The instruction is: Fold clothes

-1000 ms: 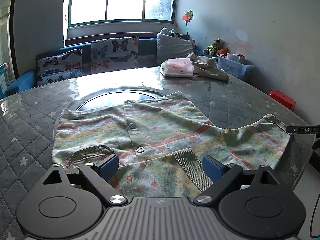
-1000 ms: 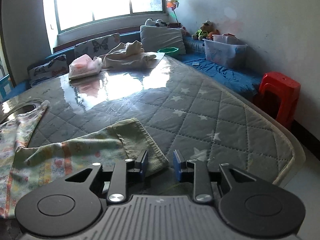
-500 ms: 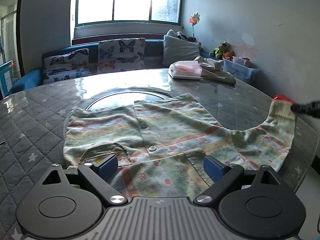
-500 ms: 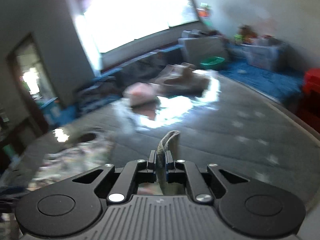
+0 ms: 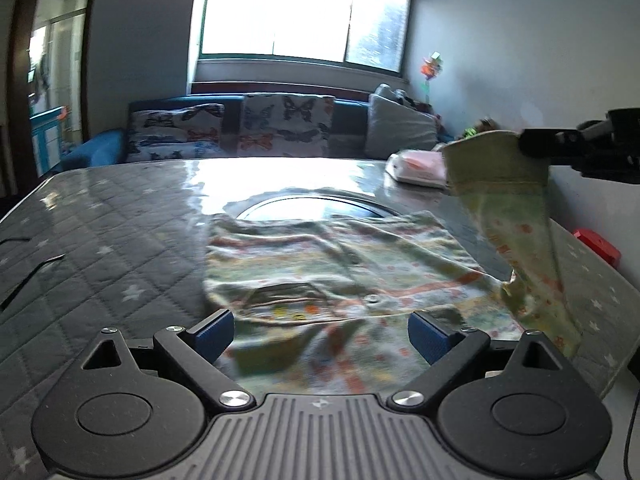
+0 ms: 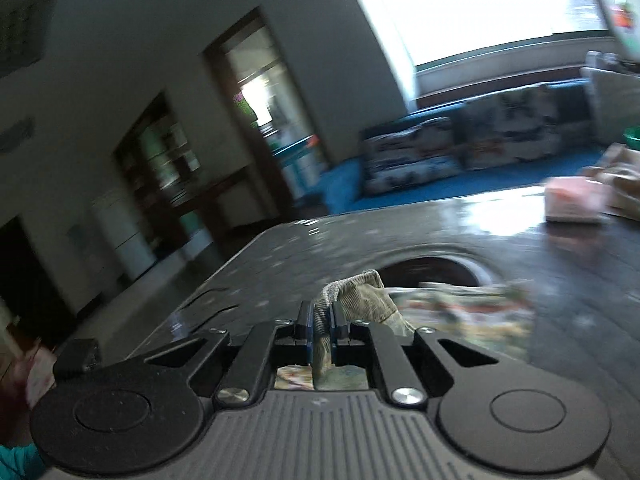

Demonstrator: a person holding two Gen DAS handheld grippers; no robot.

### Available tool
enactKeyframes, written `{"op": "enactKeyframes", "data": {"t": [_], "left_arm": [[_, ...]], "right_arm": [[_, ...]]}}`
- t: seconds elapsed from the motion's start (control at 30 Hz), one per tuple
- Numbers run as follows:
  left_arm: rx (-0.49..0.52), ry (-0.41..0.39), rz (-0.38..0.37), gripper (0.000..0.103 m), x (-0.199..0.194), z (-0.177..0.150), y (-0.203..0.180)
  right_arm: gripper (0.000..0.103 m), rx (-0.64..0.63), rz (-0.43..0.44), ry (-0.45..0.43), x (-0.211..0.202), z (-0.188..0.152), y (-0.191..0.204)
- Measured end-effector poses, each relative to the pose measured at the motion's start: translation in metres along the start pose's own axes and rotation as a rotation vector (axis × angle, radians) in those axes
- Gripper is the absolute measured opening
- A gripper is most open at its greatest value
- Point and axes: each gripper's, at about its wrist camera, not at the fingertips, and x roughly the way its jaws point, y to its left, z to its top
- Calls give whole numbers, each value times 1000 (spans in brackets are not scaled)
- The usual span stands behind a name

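Note:
A pale green patterned child's shirt (image 5: 320,268) with buttons lies spread on the quilted grey table (image 5: 100,240). My left gripper (image 5: 320,330) is open and empty, hovering over the shirt's near hem. My right gripper (image 6: 322,320) is shut on the ribbed cuff of the shirt's sleeve (image 6: 356,294). In the left wrist view the right gripper (image 5: 560,148) holds that sleeve (image 5: 516,232) lifted high at the right, hanging down to the shirt body.
A pink-white packet (image 5: 416,166) and a beige cloth pile (image 6: 624,176) lie at the table's far right. A dark round inset (image 5: 316,212) sits mid-table. A butterfly-cushioned sofa (image 5: 240,132) stands behind. A red stool (image 5: 598,244) stands right of the table.
My right gripper shut on the sleeve cuff, lifted it off the table and swung it up and leftward. My left gripper stayed open and backed up slightly.

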Motion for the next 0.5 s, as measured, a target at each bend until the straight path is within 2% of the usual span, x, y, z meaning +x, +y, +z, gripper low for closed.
{"op": "enactKeyframes", "data": {"t": [0.27,0.33,0.5], "left_arm": [[-65,-5,41,96,-13,-10,24],[-68,-7,43,96,-13,-11,26],[-71,-15,37,96,-14,-8,27]], "right_arm": [[7,-54,99,115,62,-12,41],[13,-51,97,128,68,-15,41],[14,-66,42,134,54,-15,28]]}}
